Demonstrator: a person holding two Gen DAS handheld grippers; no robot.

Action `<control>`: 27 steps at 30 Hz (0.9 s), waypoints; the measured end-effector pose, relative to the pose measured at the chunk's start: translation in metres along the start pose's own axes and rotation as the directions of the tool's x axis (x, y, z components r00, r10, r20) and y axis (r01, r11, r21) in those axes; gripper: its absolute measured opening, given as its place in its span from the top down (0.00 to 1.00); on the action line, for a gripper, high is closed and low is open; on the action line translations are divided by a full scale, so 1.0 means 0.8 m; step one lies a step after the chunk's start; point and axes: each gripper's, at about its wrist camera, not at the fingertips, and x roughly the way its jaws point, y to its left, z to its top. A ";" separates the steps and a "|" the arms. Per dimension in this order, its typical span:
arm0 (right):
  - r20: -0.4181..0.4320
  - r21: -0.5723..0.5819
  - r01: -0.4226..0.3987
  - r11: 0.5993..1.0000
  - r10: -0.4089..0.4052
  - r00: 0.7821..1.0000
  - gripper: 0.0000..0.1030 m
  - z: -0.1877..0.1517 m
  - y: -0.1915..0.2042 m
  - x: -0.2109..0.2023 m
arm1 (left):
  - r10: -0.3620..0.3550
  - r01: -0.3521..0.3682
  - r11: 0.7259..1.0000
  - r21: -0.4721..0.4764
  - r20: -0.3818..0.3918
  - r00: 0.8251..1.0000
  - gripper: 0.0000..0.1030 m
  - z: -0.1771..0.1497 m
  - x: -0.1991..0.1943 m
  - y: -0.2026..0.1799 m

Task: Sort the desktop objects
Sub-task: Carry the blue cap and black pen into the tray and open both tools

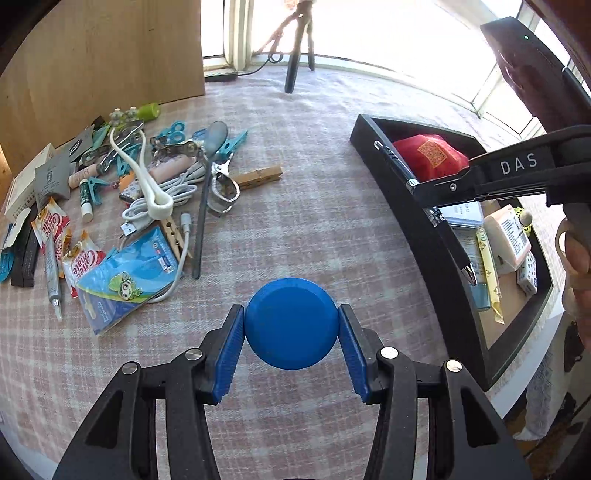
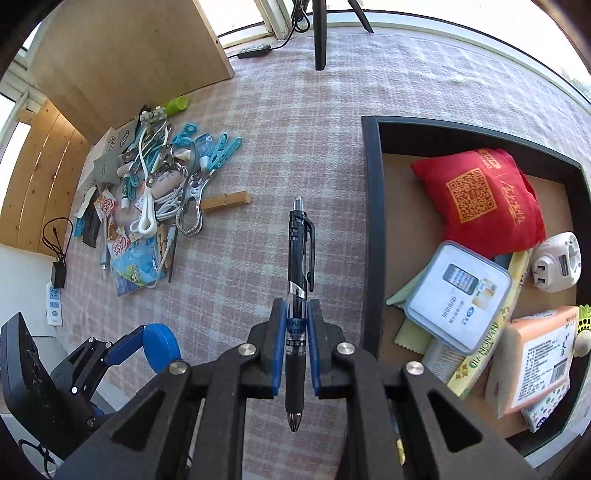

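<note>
Home room: checked tablecloth, window, household clutter.

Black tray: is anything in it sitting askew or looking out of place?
Slightly untidy only. In the black tray, the clear-lidded box lies tilted on the yellow packets, and the red pouch sits crooked. Nothing looks spilled or damaged.

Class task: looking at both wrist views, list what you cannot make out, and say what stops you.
- Blue disc, left view: underside hidden by its own body.
- Tray, right view: right side cut off by the frame edge.
- Pile, right view: labels too small.
- Pen, left view: middle covered by the right gripper.
</note>
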 end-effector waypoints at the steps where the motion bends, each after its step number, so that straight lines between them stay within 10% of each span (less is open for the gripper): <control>1: 0.007 0.014 0.004 1.000 -0.004 1.000 0.89 -0.001 -0.014 -0.005 | -0.017 0.017 1.000 0.024 0.002 1.000 0.54 0.004 -0.002 -0.017; 15: 0.058 0.220 0.073 0.973 -0.088 0.994 0.89 -0.077 -0.198 -0.083 | -0.158 0.169 0.931 0.325 -0.058 0.986 0.54 0.019 0.020 -0.236; 27: 0.089 0.192 0.109 0.975 -0.128 0.988 0.83 -0.084 -0.206 -0.095 | -0.139 0.150 0.938 0.314 -0.056 0.989 0.46 0.032 0.023 -0.261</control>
